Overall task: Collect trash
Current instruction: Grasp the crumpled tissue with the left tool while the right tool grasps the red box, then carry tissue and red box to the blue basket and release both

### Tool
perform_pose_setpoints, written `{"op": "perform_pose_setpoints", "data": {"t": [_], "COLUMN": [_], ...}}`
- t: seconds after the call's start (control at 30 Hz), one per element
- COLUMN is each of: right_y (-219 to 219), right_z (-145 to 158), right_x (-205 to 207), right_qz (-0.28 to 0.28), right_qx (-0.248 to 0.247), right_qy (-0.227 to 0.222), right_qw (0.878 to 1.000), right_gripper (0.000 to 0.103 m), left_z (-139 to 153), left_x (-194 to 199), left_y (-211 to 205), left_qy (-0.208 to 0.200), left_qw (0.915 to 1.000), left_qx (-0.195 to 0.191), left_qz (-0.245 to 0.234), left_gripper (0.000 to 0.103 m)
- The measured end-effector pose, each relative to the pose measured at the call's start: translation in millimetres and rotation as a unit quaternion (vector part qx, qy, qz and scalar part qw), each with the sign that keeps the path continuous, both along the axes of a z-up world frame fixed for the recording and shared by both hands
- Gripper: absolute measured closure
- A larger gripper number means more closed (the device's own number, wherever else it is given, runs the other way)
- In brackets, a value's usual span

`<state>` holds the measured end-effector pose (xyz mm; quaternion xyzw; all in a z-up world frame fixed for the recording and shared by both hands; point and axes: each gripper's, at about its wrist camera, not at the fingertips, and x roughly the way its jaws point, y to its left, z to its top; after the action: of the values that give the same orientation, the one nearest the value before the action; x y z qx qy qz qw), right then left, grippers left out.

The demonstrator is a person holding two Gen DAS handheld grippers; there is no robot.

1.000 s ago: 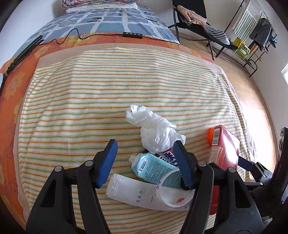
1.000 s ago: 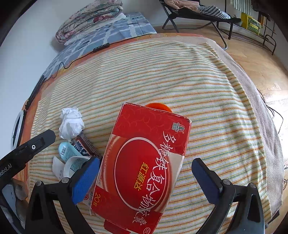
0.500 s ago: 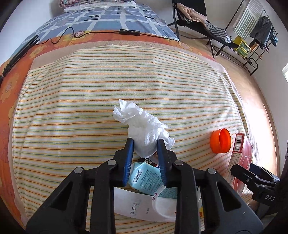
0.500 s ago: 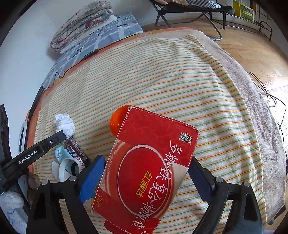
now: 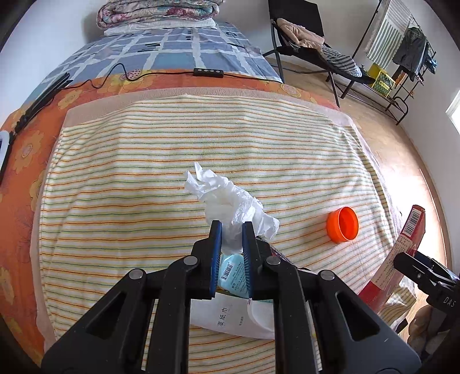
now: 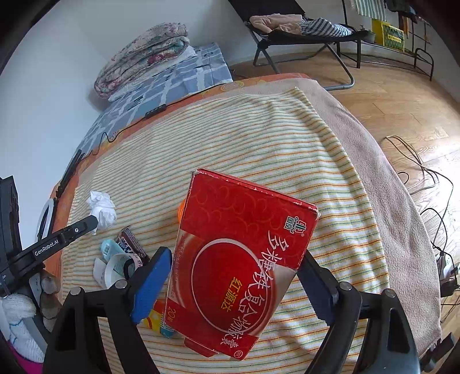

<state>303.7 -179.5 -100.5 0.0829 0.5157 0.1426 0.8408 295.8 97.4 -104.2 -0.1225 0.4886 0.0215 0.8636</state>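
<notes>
Since a second ago both hand-held grippers have closed on trash lying on the striped towel-covered bed (image 5: 143, 178). Right hand-held gripper (image 6: 235, 276) clamps the flat red cardboard box (image 6: 244, 253), tilted up off the bed. Left hand-held gripper (image 5: 231, 230), nearly shut, pinches the crumpled white tissue (image 5: 227, 198) at twelve o'clock, probably for lifting. An orange plastic cap (image 5: 343, 225) lies at three o'clock.

Support surface: bed (image 5: 34, 161) covered by a striped towel (image 5: 143, 178). On the towel: crumpled tissue (image 5: 227, 198), orange cap (image 5: 343, 221), blue packet (image 5: 233, 273), white wipes pack (image 5: 227, 316), dark wrapper (image 6: 130, 240). Past the towel, a cable with inline controller (image 5: 208, 72) and a folded quilt (image 5: 158, 11).
</notes>
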Motion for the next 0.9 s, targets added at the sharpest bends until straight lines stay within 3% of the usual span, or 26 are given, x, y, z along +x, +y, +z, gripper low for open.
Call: {"op": "perform_pose_setpoints", "data": {"t": [0.13,0.53,0.9], "right_y": [-4,6,8], "right_z": [14,68,84], "right_x": [-7,-47,-103], "right_qz": [0.004,0.053,0.1], "right_qx": [0.005,-0.014,-0.019], "right_qy": [-0.015,-0.103,-0.123], "right_qw": [1.0,0.993,0.987], "right_gripper": [0.016,0.017,0.017], "left_z": [6,51,66], "left_x": [-10,-82,-166], "left_y": [1,-17,-44], "left_qy": [-0.012,-0.052,-0.06], "left_qw": [0.9998,0.9978,0.996], "left_qx": [-0.019,0.003,-0.013], "left_qz": [-0.001,-0.041,-0.065], "left_gripper": [0.094,0.094,0.094]}}
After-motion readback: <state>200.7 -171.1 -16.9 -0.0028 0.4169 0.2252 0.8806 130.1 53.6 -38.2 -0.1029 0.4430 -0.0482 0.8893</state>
